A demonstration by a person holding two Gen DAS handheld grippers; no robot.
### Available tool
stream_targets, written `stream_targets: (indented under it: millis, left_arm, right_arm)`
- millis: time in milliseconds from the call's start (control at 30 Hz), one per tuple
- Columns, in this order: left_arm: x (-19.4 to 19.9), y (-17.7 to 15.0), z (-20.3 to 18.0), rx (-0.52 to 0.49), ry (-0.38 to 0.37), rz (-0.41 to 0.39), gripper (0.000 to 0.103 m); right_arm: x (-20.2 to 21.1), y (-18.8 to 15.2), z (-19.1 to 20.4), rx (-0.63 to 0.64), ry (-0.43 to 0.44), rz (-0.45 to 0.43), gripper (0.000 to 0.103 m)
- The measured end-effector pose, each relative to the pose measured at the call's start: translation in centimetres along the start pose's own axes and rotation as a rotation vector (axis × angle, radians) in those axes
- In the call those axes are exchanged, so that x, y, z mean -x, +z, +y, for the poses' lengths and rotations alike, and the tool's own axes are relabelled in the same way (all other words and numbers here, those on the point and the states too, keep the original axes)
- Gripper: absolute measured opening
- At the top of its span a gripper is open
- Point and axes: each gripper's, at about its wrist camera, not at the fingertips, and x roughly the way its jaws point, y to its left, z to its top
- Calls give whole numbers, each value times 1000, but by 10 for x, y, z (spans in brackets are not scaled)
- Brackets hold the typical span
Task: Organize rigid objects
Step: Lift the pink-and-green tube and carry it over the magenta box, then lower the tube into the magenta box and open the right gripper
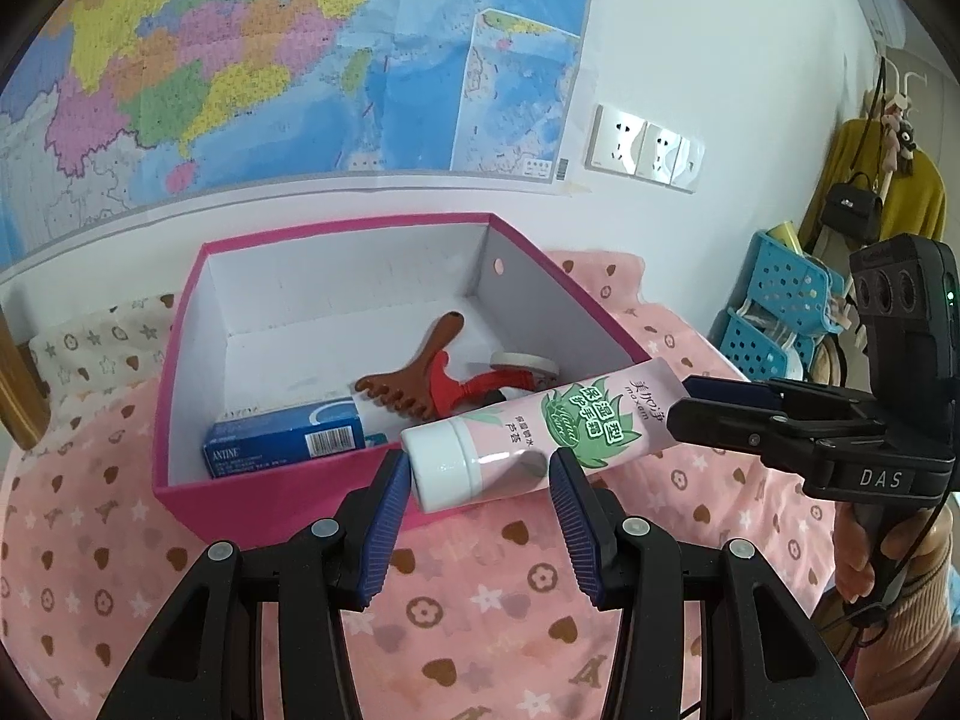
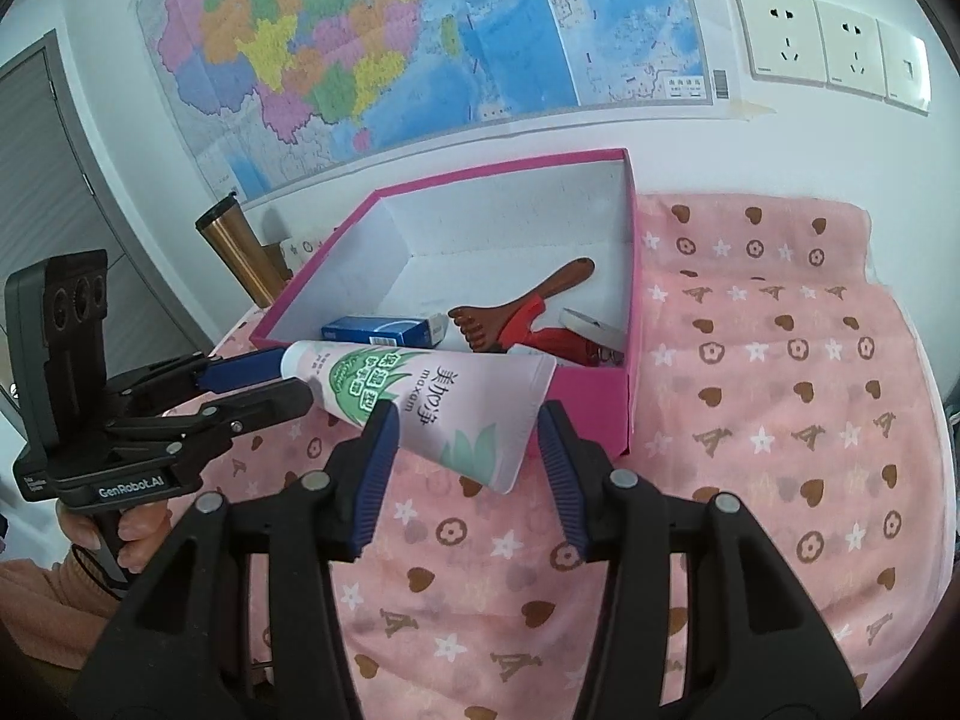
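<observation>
Over the near rim of the pink box (image 1: 180,396), one hand-cream tube (image 1: 534,426) hangs level, lifted clear of the cloth, and it reads "maxam" with "Hand Care" inside a green aloe print. Left gripper (image 1: 477,504) has the white cap end between its blue pads, jaws part-open and closed onto the cap. Right gripper (image 2: 465,450) has the flat crimped tail, jaws about half spread; one pad presses the tube, though whether the other pad touches I cannot tell. "DAS" shows on the right tool's body, "GenRobot.AI" on the left one's.

Inside the box, one blue carton (image 1: 288,438) with a barcode and the letters "ANTINE", one brown wooden comb (image 1: 414,378), one red-handled tool (image 1: 474,390), and one pale flat piece (image 2: 591,327) by the wall.

Underneath lies a pink cloth (image 2: 780,420) printed with hearts, flowers and stars. Behind, a coloured wall map (image 2: 372,48), three white wall sockets (image 2: 834,48), one bronze tumbler (image 2: 237,246), and blue perforated baskets (image 1: 774,306) off to the side.
</observation>
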Motion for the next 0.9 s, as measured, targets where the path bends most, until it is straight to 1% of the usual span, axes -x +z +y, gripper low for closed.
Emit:
stream_targets:
  millis: [367,900]
  left_arm:
    - [-4,9,5,12,4,-11,48]
    - [-8,24,10,8,22,-32,48]
  right_arm:
    - [-3,12,-2,7,1,-12,51]
    - [-14,23,-4,11,-8,-2,51]
